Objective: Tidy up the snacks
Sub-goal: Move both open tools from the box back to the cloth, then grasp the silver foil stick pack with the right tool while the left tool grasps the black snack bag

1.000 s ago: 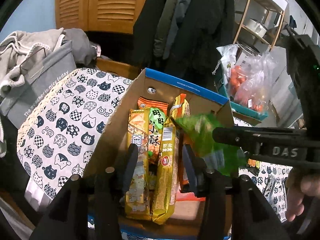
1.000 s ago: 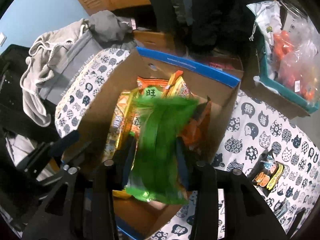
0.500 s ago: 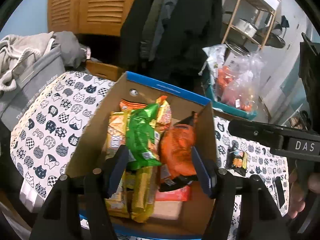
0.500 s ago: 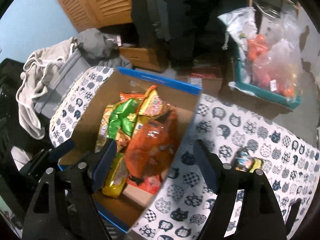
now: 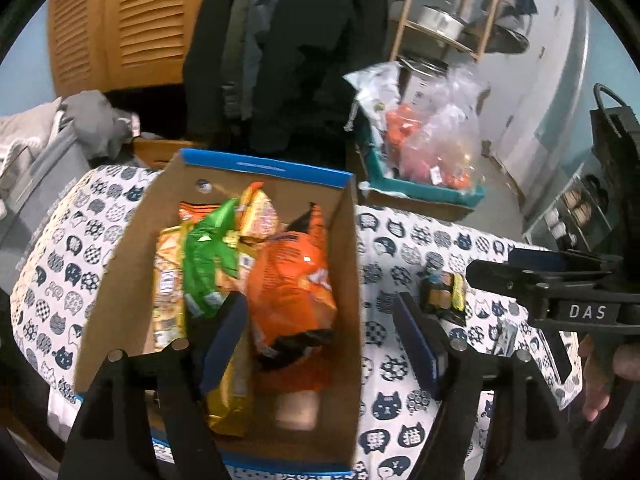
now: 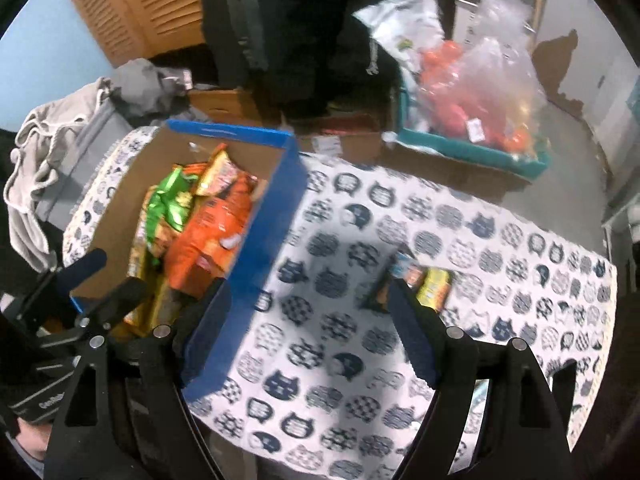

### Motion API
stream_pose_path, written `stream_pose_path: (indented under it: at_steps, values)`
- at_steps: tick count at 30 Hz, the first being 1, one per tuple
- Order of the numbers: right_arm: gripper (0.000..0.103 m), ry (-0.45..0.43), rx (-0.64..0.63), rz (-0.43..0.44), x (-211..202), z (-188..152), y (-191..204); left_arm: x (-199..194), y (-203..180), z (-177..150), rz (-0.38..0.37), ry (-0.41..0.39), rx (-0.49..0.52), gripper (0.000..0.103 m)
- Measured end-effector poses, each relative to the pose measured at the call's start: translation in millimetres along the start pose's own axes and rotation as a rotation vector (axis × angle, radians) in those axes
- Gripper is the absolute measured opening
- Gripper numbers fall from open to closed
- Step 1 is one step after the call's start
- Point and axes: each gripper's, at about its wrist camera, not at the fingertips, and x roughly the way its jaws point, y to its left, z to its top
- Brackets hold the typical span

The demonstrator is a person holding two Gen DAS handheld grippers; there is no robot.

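A cardboard box with a blue rim (image 5: 120, 280) (image 6: 256, 256) stands on the cat-print tablecloth (image 6: 400, 216), full of snack packs. A green pack (image 5: 204, 256) (image 6: 170, 200) and an orange pack (image 5: 288, 280) (image 6: 208, 232) lie on top. A few small snack packs (image 5: 442, 292) (image 6: 424, 280) lie on the cloth to the right of the box. My left gripper (image 5: 320, 344) is open and empty over the box's right wall. My right gripper (image 6: 308, 328) is open and empty above the cloth, between the box and the small packs.
A teal tray (image 6: 472, 152) with plastic bags of orange items sits beyond the table's far edge. Grey clothes on a grey bin (image 6: 68, 136) lie to the left. Dark coats (image 5: 288, 48) hang behind, and a wooden shelf (image 5: 448, 20) stands at the back right.
My right gripper let go of the green pack, which now lies in the box, then opened and swung right over the cloth. My left gripper opened wider and shifted right.
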Motion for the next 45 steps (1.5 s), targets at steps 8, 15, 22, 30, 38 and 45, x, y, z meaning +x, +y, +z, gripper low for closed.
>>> stream_pose_path:
  at_steps: [8,15,22,30,38,45]
  values:
    - [0.079,0.013,0.085,-0.044,-3.4,-27.0,-52.7,12.7,-50.5,-10.9,-0.031,0.061,0.106,0.077]
    - [0.079,0.050,0.142,-0.083,0.5,-54.9,-91.8,22.9,-85.0,-23.1,-0.033,0.096,0.173,0.080]
    - [0.079,0.107,0.192,-0.126,13.9,-79.1,-125.1,47.1,-114.0,-36.6,0.003,0.158,0.254,0.080]
    - [0.079,0.187,0.280,-0.140,39.9,-107.5,-163.2,72.6,-127.6,-49.1,0.002,0.232,0.277,0.080]
    - [0.079,0.255,0.335,-0.147,70.6,-129.9,-182.2,97.2,-140.1,-61.8,0.019,0.276,0.319,0.080]
    - [0.079,0.281,0.348,-0.160,89.4,-136.2,-190.8,117.7,-141.9,-69.6,0.036,0.321,0.324,0.080]
